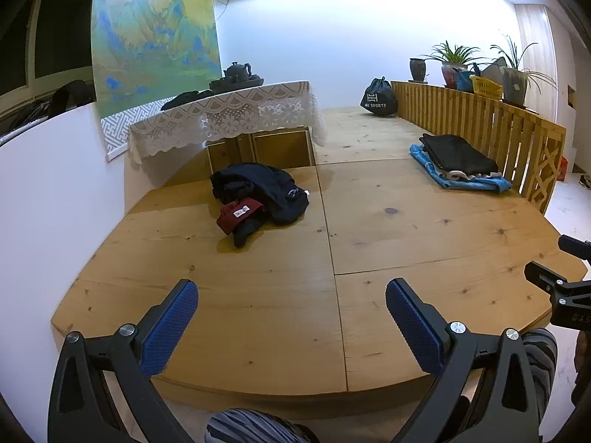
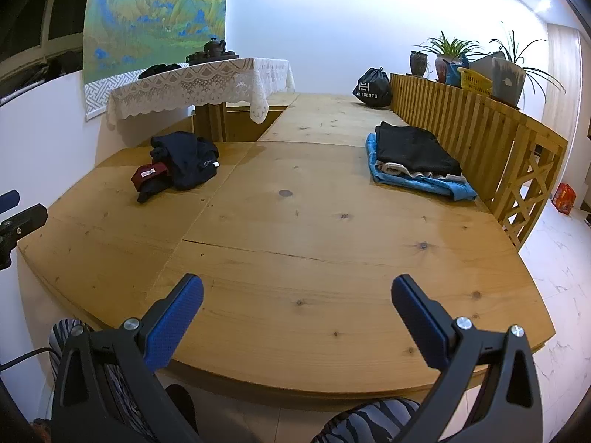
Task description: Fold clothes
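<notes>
Left wrist view: both grippers, left and right, hang released and empty over the wooden platform, a crumpled dark pile left of its seam, a folded stack by its railing; likely between garments.

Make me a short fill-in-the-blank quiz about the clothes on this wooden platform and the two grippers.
1. The folded stack lies beside the wooden ____.
2. The bottom garment of that stack is ____ in colour.
3. Both the left hand-held gripper and the right hand-held gripper are ____ and hold nothing.
4. In the unfolded pile, a dark red garment carries a white ____.

Missing words: railing; blue; open; label
</notes>
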Demonstrator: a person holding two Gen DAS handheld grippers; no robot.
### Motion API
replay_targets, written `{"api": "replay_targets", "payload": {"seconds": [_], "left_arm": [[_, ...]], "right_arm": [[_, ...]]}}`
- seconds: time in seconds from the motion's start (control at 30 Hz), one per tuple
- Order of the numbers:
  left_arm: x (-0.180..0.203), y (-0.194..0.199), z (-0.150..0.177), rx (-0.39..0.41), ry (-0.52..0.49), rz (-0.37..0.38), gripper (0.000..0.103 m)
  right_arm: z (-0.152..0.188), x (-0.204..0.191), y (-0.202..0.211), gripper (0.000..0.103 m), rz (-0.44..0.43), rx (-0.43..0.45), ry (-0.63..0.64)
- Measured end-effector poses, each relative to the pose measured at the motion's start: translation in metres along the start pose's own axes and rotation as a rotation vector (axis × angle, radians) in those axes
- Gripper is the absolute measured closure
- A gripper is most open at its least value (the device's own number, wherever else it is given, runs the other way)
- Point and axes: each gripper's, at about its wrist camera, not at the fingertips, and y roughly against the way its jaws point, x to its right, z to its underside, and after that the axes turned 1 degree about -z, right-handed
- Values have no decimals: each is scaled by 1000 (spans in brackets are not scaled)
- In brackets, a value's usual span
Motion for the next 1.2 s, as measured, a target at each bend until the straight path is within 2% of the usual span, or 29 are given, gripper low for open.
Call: {"api": "replay_targets", "payload": {"seconds": [1.2], "left_arm": [[1,-1,2,-4,-7,6,1]], "right_arm": [[3,-3,-7,0,-2,-28,9]]}}
